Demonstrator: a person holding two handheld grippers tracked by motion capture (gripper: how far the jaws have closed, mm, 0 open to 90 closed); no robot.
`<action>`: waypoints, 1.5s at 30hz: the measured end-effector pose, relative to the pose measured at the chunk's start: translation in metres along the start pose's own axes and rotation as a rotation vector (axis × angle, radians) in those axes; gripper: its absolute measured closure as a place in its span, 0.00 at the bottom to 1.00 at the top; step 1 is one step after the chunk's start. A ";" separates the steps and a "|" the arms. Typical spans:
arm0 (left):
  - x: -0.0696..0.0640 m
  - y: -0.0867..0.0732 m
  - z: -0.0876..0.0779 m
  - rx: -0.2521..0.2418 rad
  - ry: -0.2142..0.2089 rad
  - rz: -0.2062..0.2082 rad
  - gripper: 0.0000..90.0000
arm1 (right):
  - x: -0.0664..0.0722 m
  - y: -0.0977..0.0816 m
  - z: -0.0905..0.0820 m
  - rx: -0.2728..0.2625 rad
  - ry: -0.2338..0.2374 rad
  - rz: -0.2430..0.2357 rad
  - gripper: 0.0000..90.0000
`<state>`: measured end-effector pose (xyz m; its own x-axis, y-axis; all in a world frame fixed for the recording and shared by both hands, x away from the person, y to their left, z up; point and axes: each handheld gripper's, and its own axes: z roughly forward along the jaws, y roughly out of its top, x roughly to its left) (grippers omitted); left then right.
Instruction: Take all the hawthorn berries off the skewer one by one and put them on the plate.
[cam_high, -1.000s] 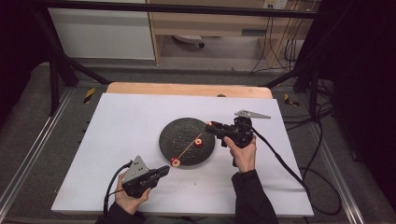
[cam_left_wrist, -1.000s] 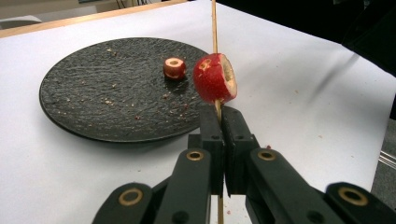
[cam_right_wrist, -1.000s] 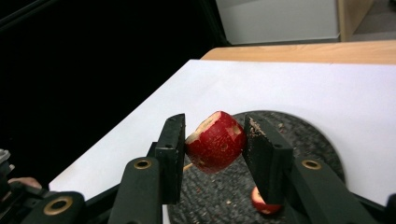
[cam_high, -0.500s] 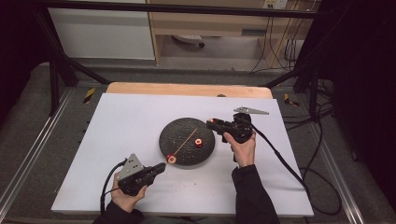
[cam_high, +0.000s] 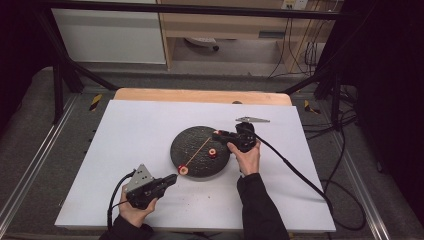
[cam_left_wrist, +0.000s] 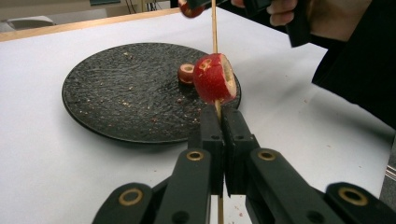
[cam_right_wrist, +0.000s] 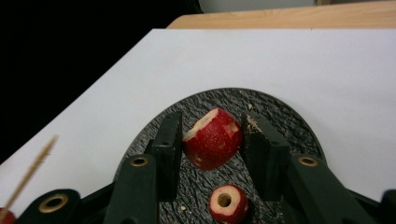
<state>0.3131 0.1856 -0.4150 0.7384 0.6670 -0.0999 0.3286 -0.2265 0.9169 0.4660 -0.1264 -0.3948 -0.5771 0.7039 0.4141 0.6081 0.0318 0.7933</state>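
Wooden skewer (cam_left_wrist: 215, 28) pinched in left tongs (cam_left_wrist: 219, 122), right tongs (cam_right_wrist: 212, 140) grip fruit piece (cam_right_wrist: 213, 138) — raised.

red apple chunk (cam_left_wrist: 215, 78) threaded on skewer (cam_left_wrist: 215, 28) above dark plate (cam_left_wrist: 116, 98).

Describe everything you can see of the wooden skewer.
The wooden skewer is a thin, pale, straight stick. The left claw is shut on its near end, holding it above the black plate, slanting toward the right claw. One red fruit piece, cored and with pale flesh showing, is threaded on it just beyond the claw tips. Its far tip, blurred in the right gripper view, is free of the fruit piece in the right claw.
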 end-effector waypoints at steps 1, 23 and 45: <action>0.000 0.000 0.000 0.000 0.000 0.000 0.98 | 0.000 0.000 0.000 0.000 0.000 0.000 0.68; 0.000 0.000 0.002 0.012 0.000 -0.001 0.98 | -0.017 -0.031 0.047 0.097 -0.061 -0.001 0.67; 0.001 -0.001 0.004 0.020 0.010 -0.003 0.98 | 0.021 -0.021 -0.008 0.053 0.017 -0.086 0.12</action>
<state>0.3153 0.1838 -0.4174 0.7314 0.6747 -0.0988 0.3426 -0.2384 0.9087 0.4369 -0.1181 -0.3998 -0.6376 0.6846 0.3531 0.5832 0.1295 0.8020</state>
